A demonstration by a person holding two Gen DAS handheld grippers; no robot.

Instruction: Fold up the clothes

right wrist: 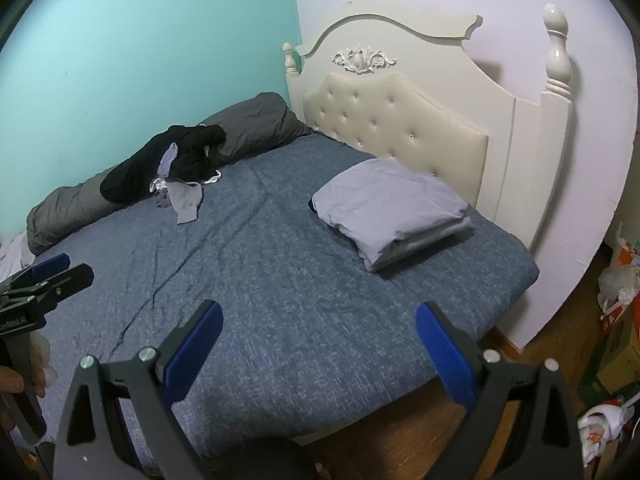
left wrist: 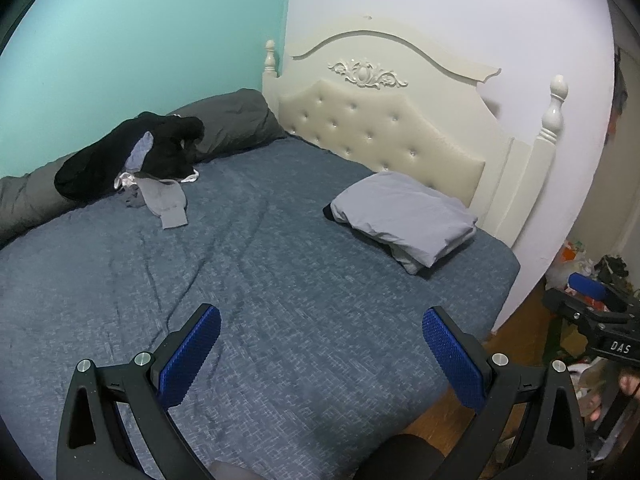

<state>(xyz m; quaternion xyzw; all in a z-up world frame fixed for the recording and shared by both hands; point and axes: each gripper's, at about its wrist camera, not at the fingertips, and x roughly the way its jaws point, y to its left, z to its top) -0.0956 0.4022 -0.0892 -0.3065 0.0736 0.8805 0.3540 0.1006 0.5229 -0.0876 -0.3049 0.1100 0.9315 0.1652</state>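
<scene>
1. Holding both tools over the near edge of the bed: your left gripper (left wrist: pixel 320 354) has its blue pads spread wide with nothing between them, and your right gripper (right wrist: pixel 318 350) is the same, apart and empty.
2. Bare blue bedspread (left wrist: pixel 280 280) lies under and ahead of both grippers, lightly wrinkled, soft; likely room to lay a garment flat here.
3. Mid-bed on the right, near the headboard (left wrist: pixel 380 128), sits a folded stack (left wrist: pixel 404 216) of pale grey-blue cloth, looks done, leave it.
4. Far left, against the long grey pillow (left wrist: pixel 236 120) by the teal wall, is the unfolded pile (left wrist: pixel 132 156): black clothes heaped on top, a grey piece (left wrist: pixel 168 200) trailing toward you, a bit of white showing under.
5. Handling guess: all light, limp fabric, will sag and bunch, not fragile; black items may tangle together.
6. Grip guess: take the grey piece first at its near free end or a hem edge, pinch a single layer, drag it onto the bare bedspread, then use both grippers on two corners.
</scene>
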